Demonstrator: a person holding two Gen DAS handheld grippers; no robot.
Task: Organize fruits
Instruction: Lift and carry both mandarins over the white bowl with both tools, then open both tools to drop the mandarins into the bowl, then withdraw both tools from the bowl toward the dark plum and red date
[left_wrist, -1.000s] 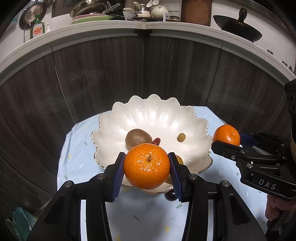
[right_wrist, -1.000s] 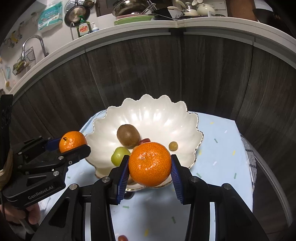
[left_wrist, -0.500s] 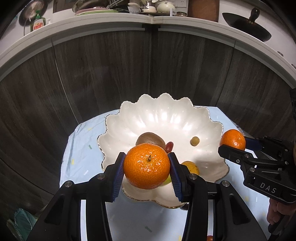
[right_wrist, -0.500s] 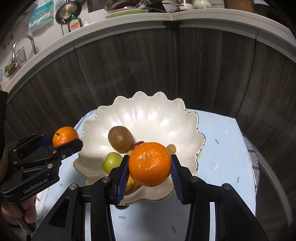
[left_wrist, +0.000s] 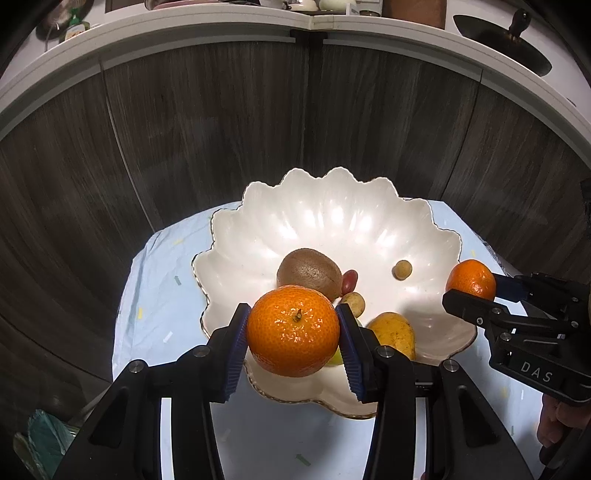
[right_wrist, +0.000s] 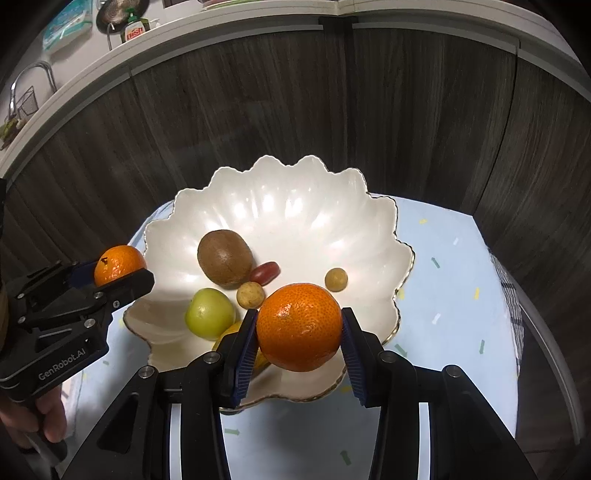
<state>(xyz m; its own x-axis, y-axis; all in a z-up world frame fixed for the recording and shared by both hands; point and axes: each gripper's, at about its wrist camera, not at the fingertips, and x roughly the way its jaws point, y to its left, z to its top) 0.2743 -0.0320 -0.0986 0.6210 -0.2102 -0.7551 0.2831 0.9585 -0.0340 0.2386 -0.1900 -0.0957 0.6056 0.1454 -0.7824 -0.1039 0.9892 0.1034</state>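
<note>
You see both views sharp but dim, with strong fisheye bending and black corners. Overhead light leaves white glare streaks on the bowl and small glints on each orange.

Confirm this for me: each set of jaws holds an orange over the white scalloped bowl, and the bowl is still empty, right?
Not empty. The right wrist view shows the white scalloped bowl already holding a kiwi, a green fruit and several small fruits. The rest stands: the left gripper and the right gripper each hold an orange.
</note>
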